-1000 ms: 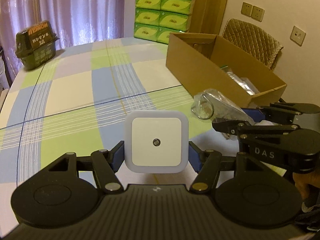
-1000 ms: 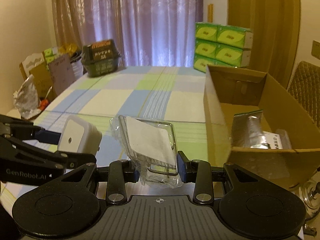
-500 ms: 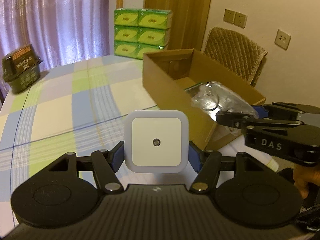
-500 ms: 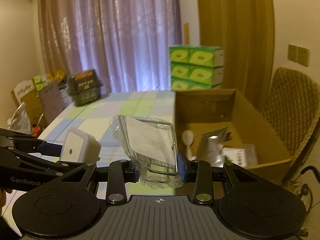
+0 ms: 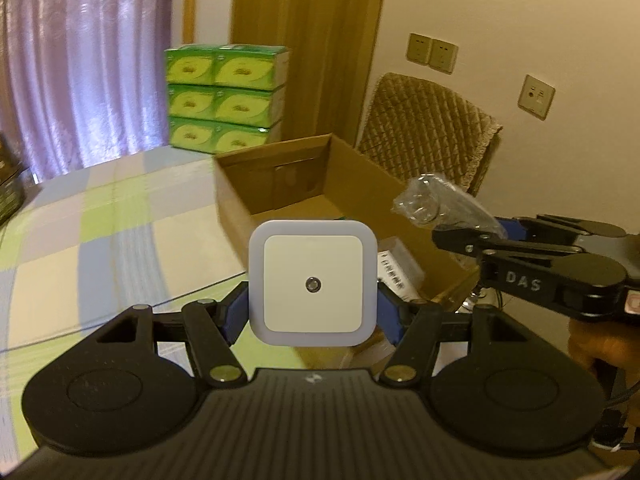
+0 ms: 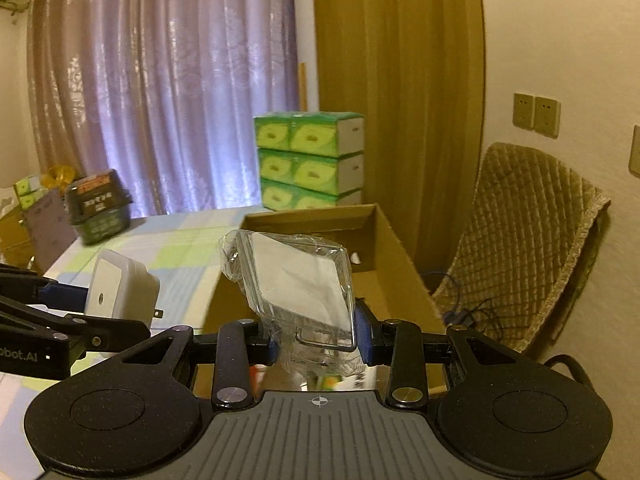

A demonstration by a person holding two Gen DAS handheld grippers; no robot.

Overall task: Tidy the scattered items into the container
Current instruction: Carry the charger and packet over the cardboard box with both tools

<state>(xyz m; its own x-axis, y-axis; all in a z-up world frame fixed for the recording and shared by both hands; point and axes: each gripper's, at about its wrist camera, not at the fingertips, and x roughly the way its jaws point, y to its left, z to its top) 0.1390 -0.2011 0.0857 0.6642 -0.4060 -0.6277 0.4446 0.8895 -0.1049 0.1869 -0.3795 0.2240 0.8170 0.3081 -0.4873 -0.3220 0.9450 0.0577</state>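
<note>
**Two loads held over the box, release to come**

Above the near end of the cardboard box [image 5: 352,184], both tongs carry a load. The left tongs [image 5: 312,312] are clenched on a square white night light [image 5: 312,284], gripped by its two side edges, its face turned to the camera; in the right wrist view its plug pins point back towards the box. The right tongs [image 6: 316,340] are clenched on a clear plastic packet [image 6: 296,284] with a white card inside and a wire clip at its lower edge. Seen from the left wrist, that packet hangs over the right wall of the box, with the night light beside it nearer the middle.

The box stands on the checked tabletop [image 5: 100,248] and already holds a few things at its near end, among them a small printed white carton [image 5: 400,272]; its far end looks bare.

The step in hand appears to be the drop. To do it well, I would bring each load clearly inside the walls before letting go, and lower it close to the floor of the box so that it does not bounce out. The packet is light and crinkled and may cling to a pad, so open wide and lift straight up. Releasing one load at a time, with the tongs kept apart, should avoid a knock between them.
</note>
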